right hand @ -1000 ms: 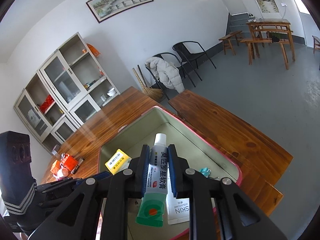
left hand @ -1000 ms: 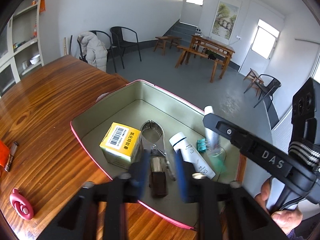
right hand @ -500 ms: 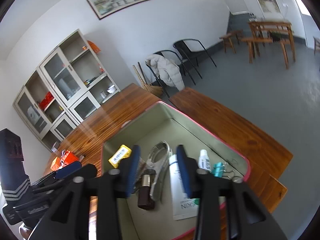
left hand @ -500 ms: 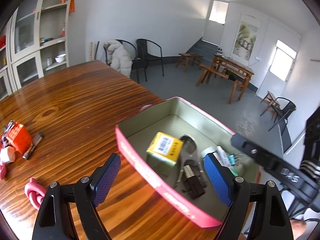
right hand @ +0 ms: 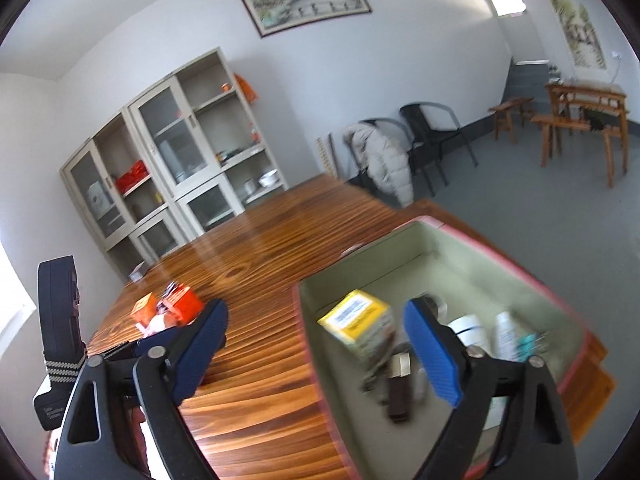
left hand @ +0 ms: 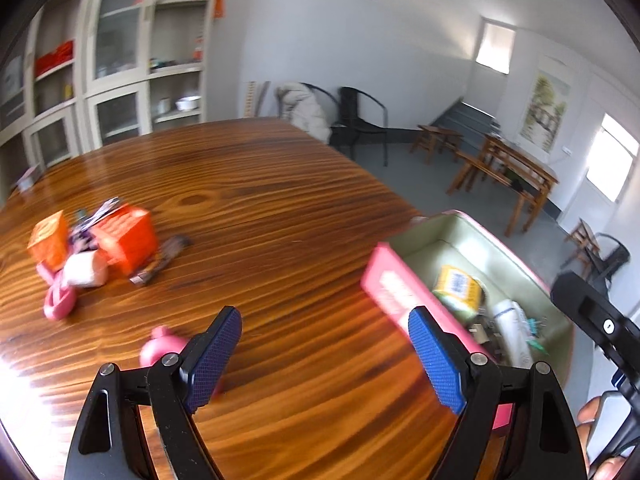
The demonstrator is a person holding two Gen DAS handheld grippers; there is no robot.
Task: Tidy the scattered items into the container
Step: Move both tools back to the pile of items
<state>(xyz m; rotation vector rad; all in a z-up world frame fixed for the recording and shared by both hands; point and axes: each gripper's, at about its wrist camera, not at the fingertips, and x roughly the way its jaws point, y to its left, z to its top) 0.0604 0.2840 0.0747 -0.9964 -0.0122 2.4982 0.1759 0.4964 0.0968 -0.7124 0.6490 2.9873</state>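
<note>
The left gripper is wide open and holds nothing; its two blue pads have a bumpy, grid-like skin on black plastic arms. Under its left pad, at about 7 o'clock in the left view, a round pink thing lies on the table, partly hidden. At 9 o'clock sits a small heap: orange boxes, a white lump, a pink loop and a thin dark stick, all close together and blurry. The right gripper is wide open too and holds nothing. The container is a flat tin with a pink outside and pale green inside, at 3 o'clock in the left view and 4 o'clock in the right view. Inside it lie a yellow box, a dark brown thing and white tubes, near each other. The table is shiny brown wood with wavy stripes. Behind it stand a pale cabinet with glass doors, black chairs and white walls with a picture.
</note>
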